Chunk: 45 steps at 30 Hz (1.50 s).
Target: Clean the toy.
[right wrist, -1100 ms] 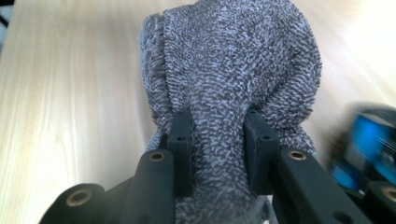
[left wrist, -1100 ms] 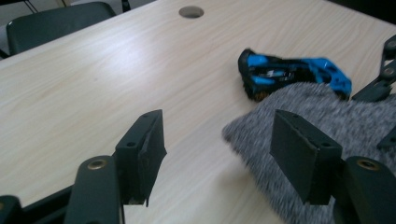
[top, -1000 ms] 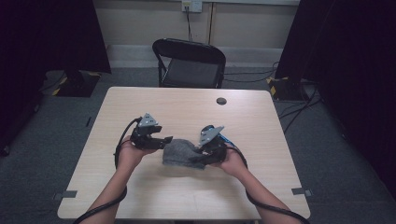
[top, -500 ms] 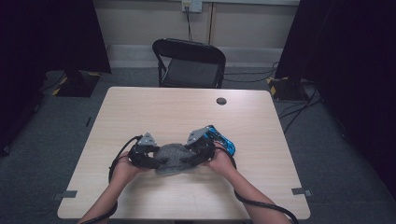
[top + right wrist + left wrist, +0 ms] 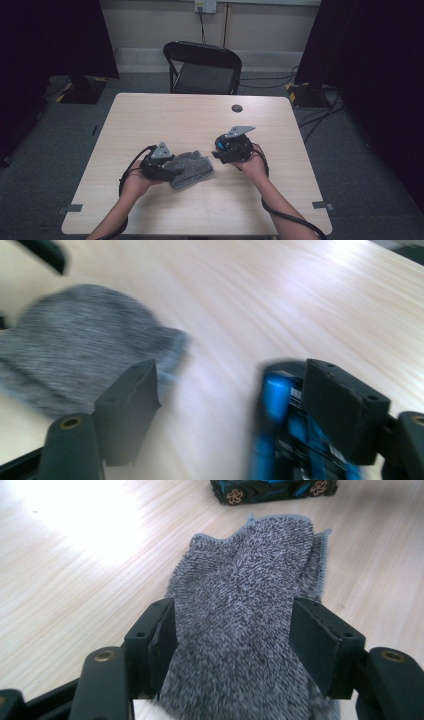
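Grey, fuzzy knitted cloth, folded double, lies flat on the pale wooden table, one end clamped between the jaws of the left hand-held gripper, seemingly to pin it. Just beyond, the right hand-held gripper, jaws just opening and empty, hovers beside a blue-and-black toy car.

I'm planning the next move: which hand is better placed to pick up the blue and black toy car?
Right. The right gripper stands open, nothing between its fingers, with the blue and black toy car just past one finger. The left gripper is shut on the folded grey fleecy cloth, the car lying beyond it.
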Tool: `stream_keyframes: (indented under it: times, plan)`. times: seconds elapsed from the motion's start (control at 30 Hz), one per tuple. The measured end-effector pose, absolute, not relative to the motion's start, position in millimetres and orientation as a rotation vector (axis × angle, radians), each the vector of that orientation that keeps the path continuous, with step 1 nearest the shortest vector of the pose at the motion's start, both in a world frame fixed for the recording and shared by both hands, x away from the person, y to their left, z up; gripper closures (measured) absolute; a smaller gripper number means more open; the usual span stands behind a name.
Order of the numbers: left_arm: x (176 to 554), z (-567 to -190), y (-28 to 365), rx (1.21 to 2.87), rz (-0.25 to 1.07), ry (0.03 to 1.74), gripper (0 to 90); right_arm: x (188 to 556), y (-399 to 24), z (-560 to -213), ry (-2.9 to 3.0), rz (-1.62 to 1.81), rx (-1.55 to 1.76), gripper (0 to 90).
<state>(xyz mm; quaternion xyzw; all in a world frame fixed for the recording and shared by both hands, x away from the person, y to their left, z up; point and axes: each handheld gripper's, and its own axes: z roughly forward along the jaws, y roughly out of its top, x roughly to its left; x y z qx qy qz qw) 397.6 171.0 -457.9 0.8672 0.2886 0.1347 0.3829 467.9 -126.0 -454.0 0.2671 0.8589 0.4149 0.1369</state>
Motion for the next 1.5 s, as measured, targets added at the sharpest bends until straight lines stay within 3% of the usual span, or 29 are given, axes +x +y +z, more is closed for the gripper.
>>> stream_keyframes:
  times: [0.53,1.5]
  plan:
    - [408,-481,161,2.271,0.325,0.753,34.6,502,-137,-478,2.485,0.990,1.005,14.3]
    - [403,-489,161,2.265,0.331,0.797,35.6,515,-121,-493,2.540,0.901,1.056,16.6]
